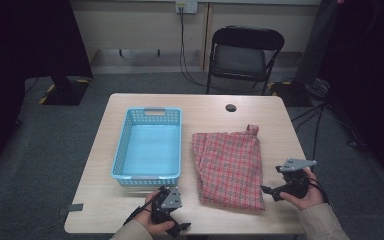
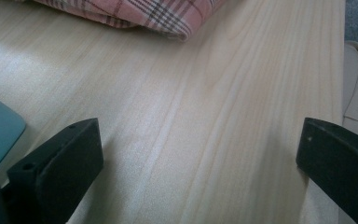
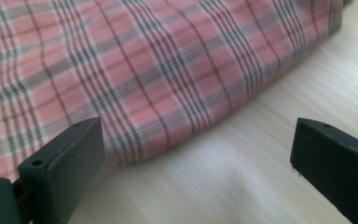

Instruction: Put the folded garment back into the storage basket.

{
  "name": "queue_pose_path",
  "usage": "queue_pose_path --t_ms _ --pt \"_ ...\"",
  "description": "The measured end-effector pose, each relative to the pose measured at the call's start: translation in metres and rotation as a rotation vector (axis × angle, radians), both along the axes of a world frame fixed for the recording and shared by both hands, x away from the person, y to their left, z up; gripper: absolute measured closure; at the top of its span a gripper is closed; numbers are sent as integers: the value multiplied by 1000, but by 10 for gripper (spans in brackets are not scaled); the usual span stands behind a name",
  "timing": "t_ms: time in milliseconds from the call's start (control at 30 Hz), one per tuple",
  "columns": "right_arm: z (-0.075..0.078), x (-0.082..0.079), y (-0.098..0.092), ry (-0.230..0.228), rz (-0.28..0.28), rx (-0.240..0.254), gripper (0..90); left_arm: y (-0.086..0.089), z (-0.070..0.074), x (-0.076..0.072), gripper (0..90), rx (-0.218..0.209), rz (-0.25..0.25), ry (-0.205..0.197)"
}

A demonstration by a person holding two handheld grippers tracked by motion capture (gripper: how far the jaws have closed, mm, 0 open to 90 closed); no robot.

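Cloth [image 1: 229, 167], plaid, lying folded flat on the counter [image 1: 215, 107] right of the basket [image 1: 148, 145], looks light, limp and slippery-free, best pinched at its near edge; left hand-held gripper [image 1: 180, 227] and right hand-held gripper [image 1: 269, 192] both gape, empty.

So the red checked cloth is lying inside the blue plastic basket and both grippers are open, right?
Not quite. The red checked cloth lies flat on the wooden table, beside the blue plastic basket, which has nothing in it; the high view shows this. The rest holds: the left gripper and the right gripper both have their jaws wide apart.
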State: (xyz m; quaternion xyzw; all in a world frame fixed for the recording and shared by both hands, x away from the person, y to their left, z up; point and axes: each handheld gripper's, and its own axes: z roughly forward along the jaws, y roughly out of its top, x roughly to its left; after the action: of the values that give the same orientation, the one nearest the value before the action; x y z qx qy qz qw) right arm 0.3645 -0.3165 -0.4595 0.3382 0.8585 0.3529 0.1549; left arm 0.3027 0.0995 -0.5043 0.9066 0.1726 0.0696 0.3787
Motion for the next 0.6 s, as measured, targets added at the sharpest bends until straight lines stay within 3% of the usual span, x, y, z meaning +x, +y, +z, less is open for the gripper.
queue_pose_path --t_ms 200,600 --pt "5 6 19 -10 61 4 15 0 0 0 0 0 0 -1" --pt "6 22 46 -25 131 24 17 0 0 0 0 1 -1 0"
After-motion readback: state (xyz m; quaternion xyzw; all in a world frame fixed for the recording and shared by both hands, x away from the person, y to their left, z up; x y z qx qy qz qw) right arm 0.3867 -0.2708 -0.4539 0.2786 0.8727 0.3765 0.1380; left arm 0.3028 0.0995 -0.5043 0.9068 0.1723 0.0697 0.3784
